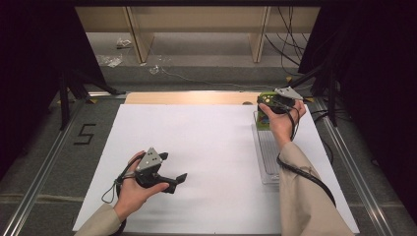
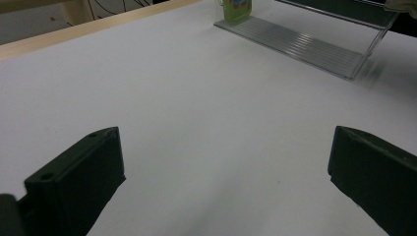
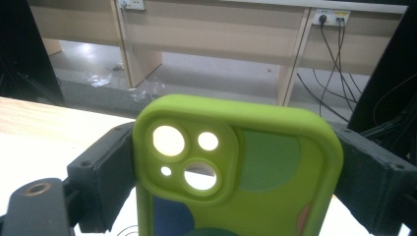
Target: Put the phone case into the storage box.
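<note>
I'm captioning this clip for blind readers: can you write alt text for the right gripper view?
A lime-green phone case stands upright between the right tool's two black jaws, its camera cutouts facing the lens. Behind it are a wooden table edge, a grey floor and cables plugged into a wall socket.

The phone case (image 3: 236,172) is lime green with coloured blobs and a camera cutout with four holes. It's standing upright at the far end of the clear tray (image 1: 268,157), cutout at the top.
</note>
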A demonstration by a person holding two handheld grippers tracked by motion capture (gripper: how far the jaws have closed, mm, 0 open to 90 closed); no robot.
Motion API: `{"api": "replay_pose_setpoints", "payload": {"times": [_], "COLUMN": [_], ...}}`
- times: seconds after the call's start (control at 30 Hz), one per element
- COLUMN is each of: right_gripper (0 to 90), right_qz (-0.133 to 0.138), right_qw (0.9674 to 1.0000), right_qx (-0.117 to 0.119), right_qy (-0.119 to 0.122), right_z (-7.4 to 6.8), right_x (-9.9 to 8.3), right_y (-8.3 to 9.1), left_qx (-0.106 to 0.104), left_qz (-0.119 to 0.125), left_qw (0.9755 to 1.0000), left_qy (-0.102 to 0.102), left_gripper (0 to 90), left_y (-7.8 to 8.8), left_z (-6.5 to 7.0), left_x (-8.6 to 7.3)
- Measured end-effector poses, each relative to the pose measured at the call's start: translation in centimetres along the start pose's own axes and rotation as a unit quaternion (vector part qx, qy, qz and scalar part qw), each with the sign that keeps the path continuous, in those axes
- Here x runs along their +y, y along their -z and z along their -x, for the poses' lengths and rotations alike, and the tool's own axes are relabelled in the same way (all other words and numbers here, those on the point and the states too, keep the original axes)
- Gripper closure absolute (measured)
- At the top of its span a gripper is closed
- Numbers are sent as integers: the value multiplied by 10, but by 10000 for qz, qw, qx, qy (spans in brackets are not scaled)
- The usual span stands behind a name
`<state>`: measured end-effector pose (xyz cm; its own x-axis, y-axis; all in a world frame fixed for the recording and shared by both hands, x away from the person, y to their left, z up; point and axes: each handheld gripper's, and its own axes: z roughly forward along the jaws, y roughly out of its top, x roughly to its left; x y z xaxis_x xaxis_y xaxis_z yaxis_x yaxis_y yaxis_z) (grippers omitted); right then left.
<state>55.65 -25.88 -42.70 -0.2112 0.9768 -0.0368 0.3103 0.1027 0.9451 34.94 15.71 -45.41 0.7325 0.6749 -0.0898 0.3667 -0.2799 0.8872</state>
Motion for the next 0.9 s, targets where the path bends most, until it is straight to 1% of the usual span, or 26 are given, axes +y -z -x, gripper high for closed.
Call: {"api": "replay_pose_setpoints", "payload": {"times": [0.43, 0.6, 0.73, 0.9], "right_gripper": [40, 30, 30, 30], "right_qz": [-99, -191, -303, -384], "right_qw": [9999, 9998, 9995, 9992], "right_qx": [2, 32, -24, -24], "right_qy": [-36, -35, -72, -80], "right_z": [1, 0, 0, 1], "right_x": [0, 1, 2, 3], "right_y": [0, 3, 7, 12], "left_qx": [-2, -2, -6, 4], "left_qz": [1, -2, -6, 0], "left_qw": [10000, 10000, 10000, 10000], "left_qy": [2, -7, -12, -6], "left_gripper": [0, 0, 0, 0], "left_y": [0, 0, 0, 0], "left_z": [0, 0, 1, 0], "left_x": [0, 0, 0, 0]}}
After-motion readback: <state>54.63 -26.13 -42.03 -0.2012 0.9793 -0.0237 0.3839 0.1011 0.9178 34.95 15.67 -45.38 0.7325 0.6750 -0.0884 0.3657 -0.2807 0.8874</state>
